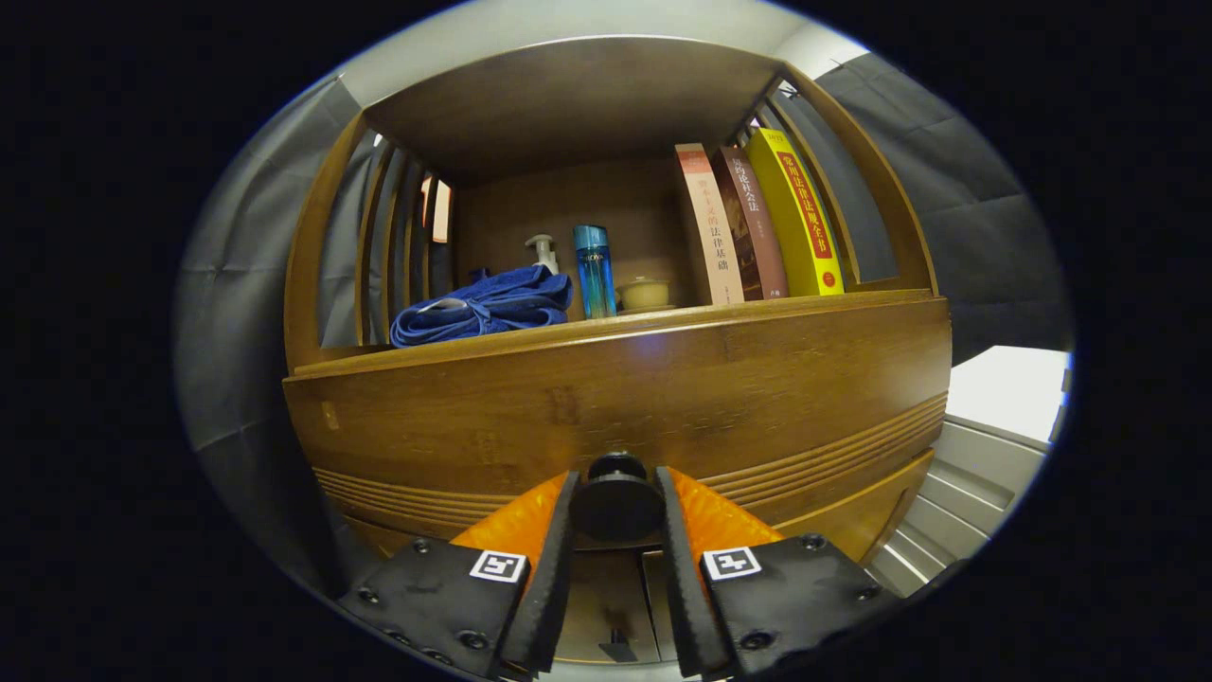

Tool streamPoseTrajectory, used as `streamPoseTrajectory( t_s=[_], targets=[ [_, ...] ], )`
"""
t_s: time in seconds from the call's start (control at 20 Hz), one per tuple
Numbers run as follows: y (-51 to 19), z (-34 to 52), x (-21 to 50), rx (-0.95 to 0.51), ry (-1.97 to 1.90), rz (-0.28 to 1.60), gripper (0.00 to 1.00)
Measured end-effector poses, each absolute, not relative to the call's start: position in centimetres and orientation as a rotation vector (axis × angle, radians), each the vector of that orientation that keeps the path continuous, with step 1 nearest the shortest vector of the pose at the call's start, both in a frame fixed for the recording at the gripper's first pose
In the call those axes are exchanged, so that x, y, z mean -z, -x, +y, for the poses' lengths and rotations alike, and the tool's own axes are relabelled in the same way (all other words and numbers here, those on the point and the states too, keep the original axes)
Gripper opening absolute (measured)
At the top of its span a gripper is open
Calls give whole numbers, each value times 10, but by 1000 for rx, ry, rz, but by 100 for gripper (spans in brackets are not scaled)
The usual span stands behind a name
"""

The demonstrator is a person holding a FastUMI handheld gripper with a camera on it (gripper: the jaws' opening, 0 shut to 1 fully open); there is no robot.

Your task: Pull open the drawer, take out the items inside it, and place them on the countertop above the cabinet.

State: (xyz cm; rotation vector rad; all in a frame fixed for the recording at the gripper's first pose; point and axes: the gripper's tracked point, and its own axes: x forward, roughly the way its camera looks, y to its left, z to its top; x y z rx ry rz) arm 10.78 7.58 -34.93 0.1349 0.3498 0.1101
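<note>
Two fingers of the tool [615,507] clamp the drawer's round knob [616,502]; pull straight back, level, keeping the squeeze so it doesn't slip.

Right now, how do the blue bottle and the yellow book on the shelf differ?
The blue bottle stands upright by itself beside a folded blue towel; the yellow book leans with two other books. The bottle is slim and round, the book flat and taller. Both sit on the shelf beyond the fingers, which are closed on the black drawer knob.
</note>
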Motion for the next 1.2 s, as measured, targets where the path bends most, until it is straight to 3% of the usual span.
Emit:
streamPoseTrajectory(
  t_s=[0.25, 0.5, 0.6, 0.7, 0.85, 0.95, 1.2],
  targets=[
    [-115, 77, 346, -161, -152, 330, 46],
    [-120, 74, 345, -122, -139, 333, 46],
    [-98, 59, 377, -74, -90, 425, 33],
    [-61, 38, 383, -27, -137, 410, 9],
    [-56, 10, 323, 4, -49, 211, 9],
    [-62, 37, 308, -92, -58, 240, 29],
    [-100, 72, 329, -166, -84, 313, 56]
  ],
)
